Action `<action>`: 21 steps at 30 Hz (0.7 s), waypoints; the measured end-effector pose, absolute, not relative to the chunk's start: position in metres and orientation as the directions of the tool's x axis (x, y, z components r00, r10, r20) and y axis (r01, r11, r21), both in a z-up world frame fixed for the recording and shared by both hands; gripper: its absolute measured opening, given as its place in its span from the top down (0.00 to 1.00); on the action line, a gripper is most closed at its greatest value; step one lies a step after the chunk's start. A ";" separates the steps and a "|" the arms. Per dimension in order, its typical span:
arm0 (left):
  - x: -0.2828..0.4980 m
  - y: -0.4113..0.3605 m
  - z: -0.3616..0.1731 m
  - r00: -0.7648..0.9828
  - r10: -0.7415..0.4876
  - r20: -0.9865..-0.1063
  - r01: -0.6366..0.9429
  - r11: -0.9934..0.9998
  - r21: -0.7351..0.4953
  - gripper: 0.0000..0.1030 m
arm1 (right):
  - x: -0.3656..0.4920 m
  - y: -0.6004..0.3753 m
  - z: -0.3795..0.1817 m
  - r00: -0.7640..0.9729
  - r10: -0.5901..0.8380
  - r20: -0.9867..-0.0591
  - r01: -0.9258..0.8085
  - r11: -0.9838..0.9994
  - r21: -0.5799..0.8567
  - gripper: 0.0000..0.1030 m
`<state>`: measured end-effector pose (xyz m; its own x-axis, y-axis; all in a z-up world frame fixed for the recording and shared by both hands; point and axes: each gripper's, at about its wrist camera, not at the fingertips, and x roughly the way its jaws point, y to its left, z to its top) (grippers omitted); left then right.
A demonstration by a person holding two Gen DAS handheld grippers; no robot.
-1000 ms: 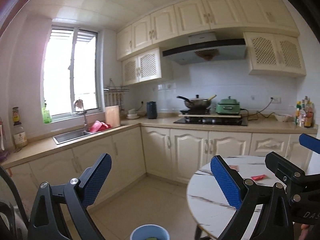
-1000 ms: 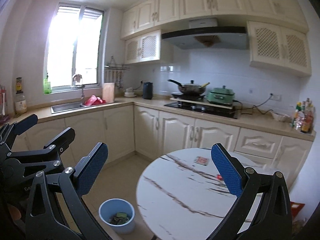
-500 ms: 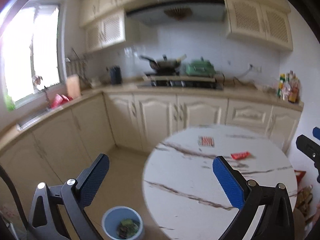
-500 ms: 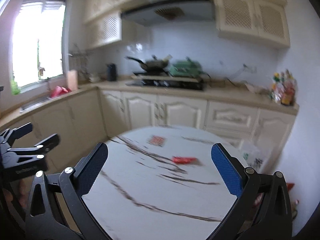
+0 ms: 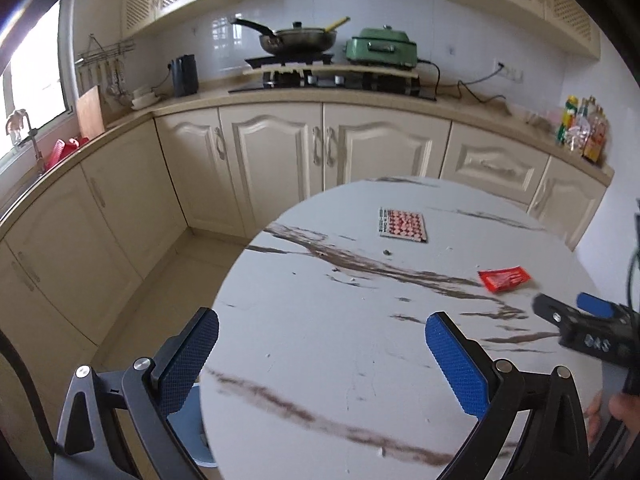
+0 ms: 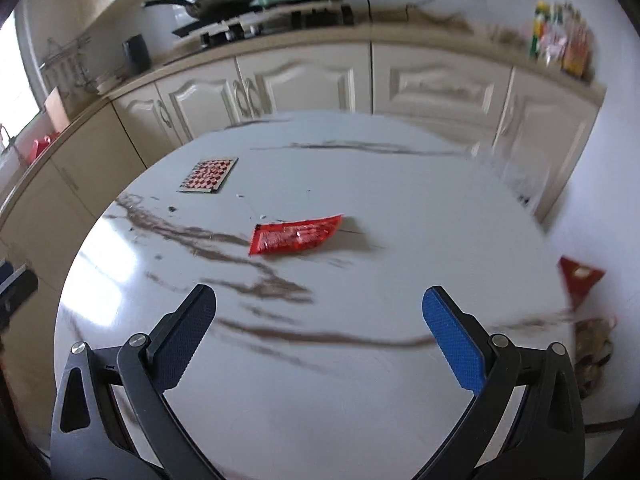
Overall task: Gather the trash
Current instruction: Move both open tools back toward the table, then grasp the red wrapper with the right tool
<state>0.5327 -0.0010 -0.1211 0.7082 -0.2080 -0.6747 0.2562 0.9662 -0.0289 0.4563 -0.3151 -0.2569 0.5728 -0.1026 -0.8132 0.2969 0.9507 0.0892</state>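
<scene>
Two wrappers lie flat on the round marble table: a crinkled, shiny red snack wrapper near the middle and, farther back toward the cabinets, a red-and-white checkered packet. Right gripper hovers just short of the red wrapper, fingers spread wide and empty. Left gripper is likewise wide open, holding nothing, above the table's edge.
</scene>
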 end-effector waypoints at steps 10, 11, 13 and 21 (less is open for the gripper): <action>0.576 0.002 -0.144 0.696 -0.201 -0.690 0.248 0.968 -0.032 0.01 | 0.514 -0.303 -0.287 0.522 -0.041 -0.852 0.332 0.930 0.158 0.04; 0.577 0.005 -0.147 0.696 -0.204 -0.688 0.250 0.968 -0.033 0.01 | 0.518 -0.306 -0.290 0.520 -0.038 -0.853 0.343 0.924 0.168 0.08; 0.581 0.006 -0.149 0.692 -0.206 -0.692 0.252 0.967 -0.036 0.01 | 0.523 -0.307 -0.291 0.521 -0.067 -0.851 0.357 0.923 0.146 0.12; 0.588 0.003 -0.149 0.687 -0.218 -0.694 0.275 0.961 -0.030 0.01 | 0.527 -0.304 -0.287 0.512 -0.145 -0.847 0.284 0.959 0.008 0.65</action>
<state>0.5882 0.0028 -0.1493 0.6866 -0.2179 -0.6936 0.2746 0.9611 -0.0301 0.5270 -0.3041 -0.2874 0.5122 -0.1447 -0.8466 0.2842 0.9587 0.0081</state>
